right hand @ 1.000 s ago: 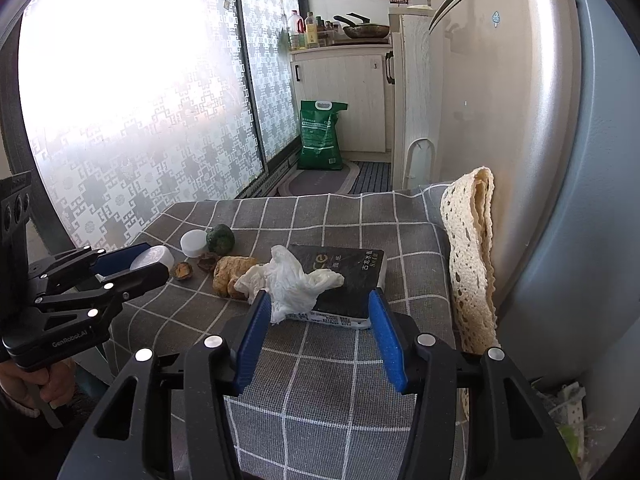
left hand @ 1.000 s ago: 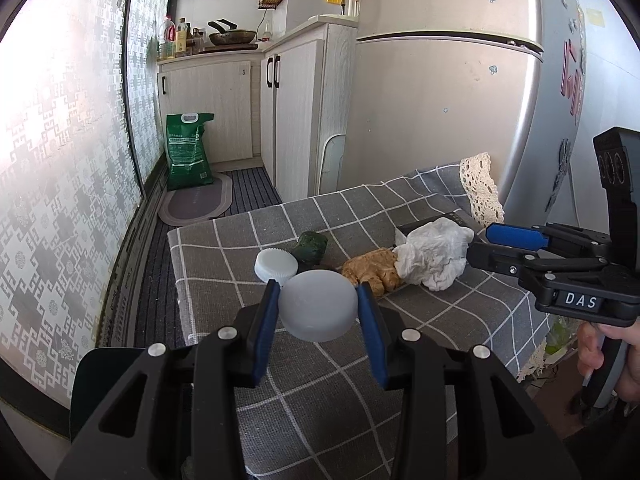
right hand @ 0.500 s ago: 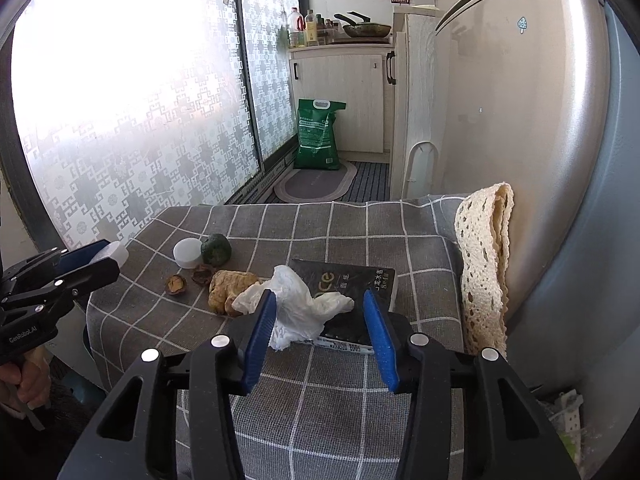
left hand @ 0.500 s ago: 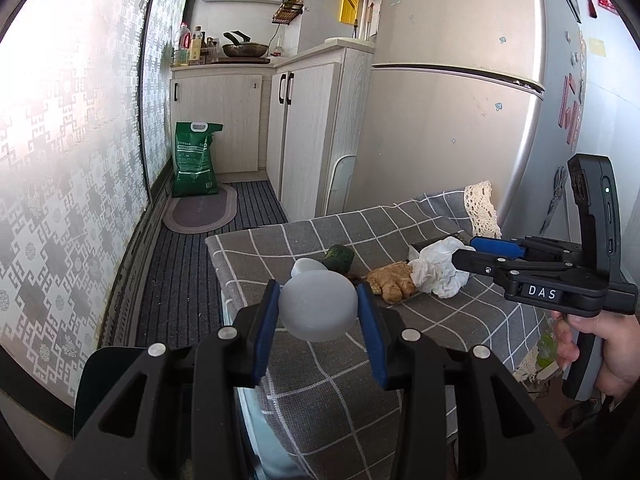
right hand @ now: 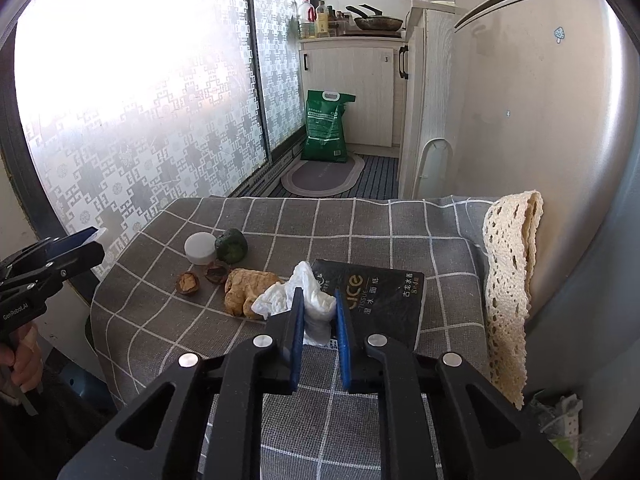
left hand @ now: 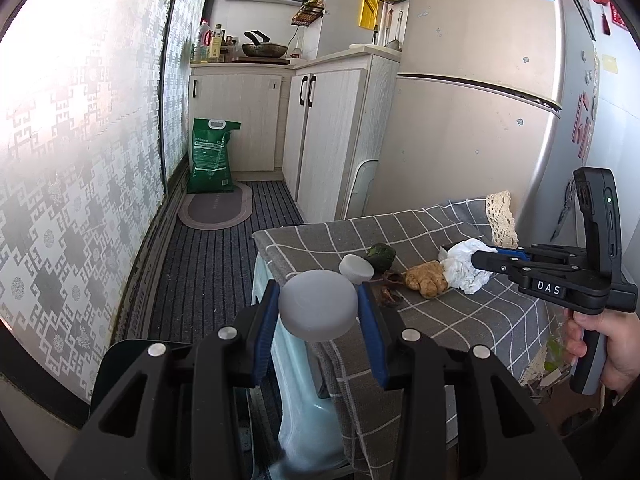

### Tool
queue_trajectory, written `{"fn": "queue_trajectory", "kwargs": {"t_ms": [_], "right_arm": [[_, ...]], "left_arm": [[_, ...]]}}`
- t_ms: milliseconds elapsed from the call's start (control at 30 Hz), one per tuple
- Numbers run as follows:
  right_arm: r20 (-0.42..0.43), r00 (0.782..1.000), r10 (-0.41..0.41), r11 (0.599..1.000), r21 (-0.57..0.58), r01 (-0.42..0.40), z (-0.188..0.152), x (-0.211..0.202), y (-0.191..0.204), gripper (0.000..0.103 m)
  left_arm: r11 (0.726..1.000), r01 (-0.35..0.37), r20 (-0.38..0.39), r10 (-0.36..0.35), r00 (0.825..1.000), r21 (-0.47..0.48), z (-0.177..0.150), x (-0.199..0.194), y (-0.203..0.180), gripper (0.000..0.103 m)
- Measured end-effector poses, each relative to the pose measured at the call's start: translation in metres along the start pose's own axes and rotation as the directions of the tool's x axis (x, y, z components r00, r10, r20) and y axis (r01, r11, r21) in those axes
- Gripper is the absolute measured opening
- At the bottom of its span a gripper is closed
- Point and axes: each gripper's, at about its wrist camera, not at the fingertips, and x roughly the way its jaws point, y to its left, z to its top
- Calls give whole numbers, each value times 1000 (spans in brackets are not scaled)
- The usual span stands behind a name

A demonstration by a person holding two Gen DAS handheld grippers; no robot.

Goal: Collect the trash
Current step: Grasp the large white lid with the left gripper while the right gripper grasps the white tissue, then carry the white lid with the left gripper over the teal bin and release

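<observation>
Left gripper (left hand: 319,312) fingers clamped on a pale round cap (left hand: 318,305), held off the desk (left hand: 460,320) edge, above a light blue bin (left hand: 304,408) on the floor. Right gripper (right hand: 319,320) fingers pinched narrow around a crumpled white tissue (right hand: 308,300), resting on the checked cloth against a black tissue pack (right hand: 380,300). Further out on the desk: a ginger piece (right hand: 246,290) touching the tissue, two walnut shells (right hand: 202,277) just beside it, then a white lid (right hand: 200,247) and a dark green lump (right hand: 231,245) side by side.
</observation>
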Motion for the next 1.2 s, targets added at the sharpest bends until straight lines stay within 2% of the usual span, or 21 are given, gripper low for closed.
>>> {"fn": "queue_trajectory", "kwargs": {"t_ms": [233,533,800,1033,1200], "right_arm": [[39,999,-34,999,-3,34,12,-16,6,14],[71,997,-11,1000,-21,12,26,-23,29,14],[88,994,65,995,-85,-58,41,-17,79,14],[68,991,111,987,-128,-102,50,-4,115,14],[62,988,142,980,-151,-131,56,1,140,14]], "left_arm": [[999,-20,17,21,1000,-29,-1,-11,19,42],[995,-66,20,68,998,-73,-7,-25,56,42],[985,-127,-7,127,992,-118,-21,-33,97,42],[976,-171,-51,165,985,-137,-39,-34,126,42],[971,-174,-97,160,982,-163,-53,-29,140,42]]}}
